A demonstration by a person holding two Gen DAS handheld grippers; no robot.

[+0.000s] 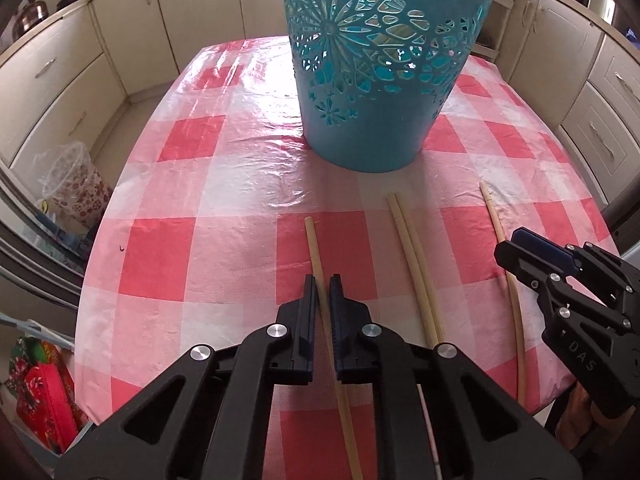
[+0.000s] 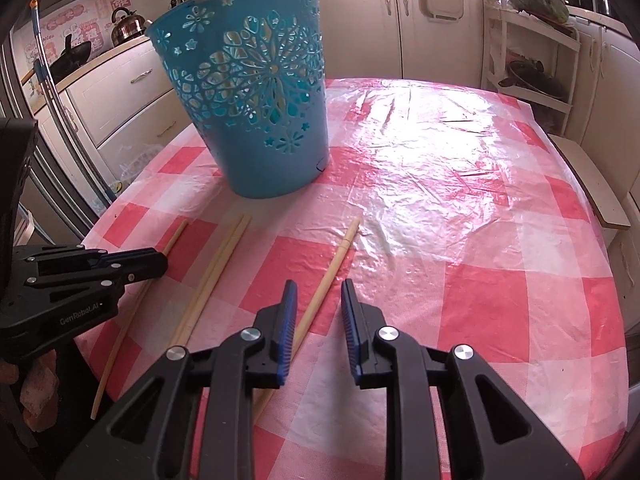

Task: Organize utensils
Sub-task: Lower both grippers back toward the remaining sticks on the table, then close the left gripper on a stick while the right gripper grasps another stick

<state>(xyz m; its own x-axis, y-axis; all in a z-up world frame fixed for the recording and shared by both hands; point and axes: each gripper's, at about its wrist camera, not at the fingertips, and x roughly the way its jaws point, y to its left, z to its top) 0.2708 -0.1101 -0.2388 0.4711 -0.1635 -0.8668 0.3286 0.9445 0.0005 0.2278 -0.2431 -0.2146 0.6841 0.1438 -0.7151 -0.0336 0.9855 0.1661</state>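
Observation:
Several pale wooden chopsticks lie on the pink checked tablecloth (image 1: 168, 216) in front of a teal cut-out basket (image 1: 380, 92). My left gripper (image 1: 322, 282) straddles the leftmost chopstick (image 1: 316, 252) with its jaws narrowly apart, not clamped. A pair of chopsticks (image 1: 408, 240) lies in the middle, and a single one (image 1: 500, 232) at the right. My right gripper (image 2: 318, 286) is open over that right chopstick (image 2: 336, 256), low above the cloth. The basket (image 2: 256, 92) stands upright; the pair (image 2: 218, 264) and the left chopstick (image 2: 132, 312) also show there.
Cream kitchen cabinets (image 1: 68, 80) surround the table. A plastic-covered bin (image 1: 76, 184) and a red patterned bag (image 1: 40, 396) stand on the floor to the left. A white shelf rack (image 2: 532, 60) and a bench (image 2: 588, 176) stand to the right. A kettle (image 2: 128, 24) sits on the counter.

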